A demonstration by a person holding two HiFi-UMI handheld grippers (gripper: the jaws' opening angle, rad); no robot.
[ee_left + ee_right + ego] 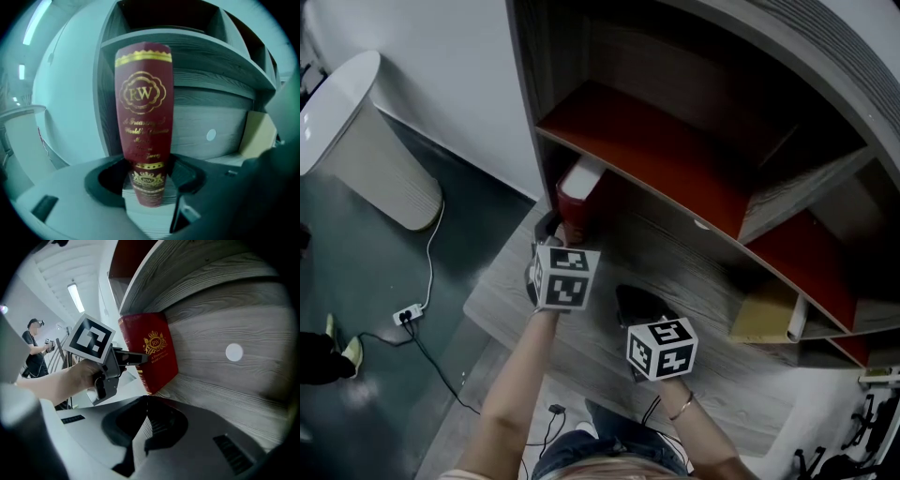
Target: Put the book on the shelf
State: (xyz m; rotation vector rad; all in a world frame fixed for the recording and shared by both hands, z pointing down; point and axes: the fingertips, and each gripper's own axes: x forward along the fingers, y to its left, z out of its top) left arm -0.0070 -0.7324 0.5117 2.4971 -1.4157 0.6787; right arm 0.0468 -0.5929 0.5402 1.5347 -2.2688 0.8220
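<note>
A dark red book with gold lettering stands upright on the grey wood bottom board of the shelf, at its left end near the side wall. In the left gripper view its spine faces the camera. My left gripper reaches around its lower part with the jaws spread wide on either side and not pressing on it. In the right gripper view one finger of the left gripper lies along the book's cover. My right gripper hovers over the board to the right, its jaws together and empty.
A red shelf board runs above the book. A yellowish book lies in a compartment further right. A white ribbed bin and a power strip with cables are on the floor to the left. A person stands far off.
</note>
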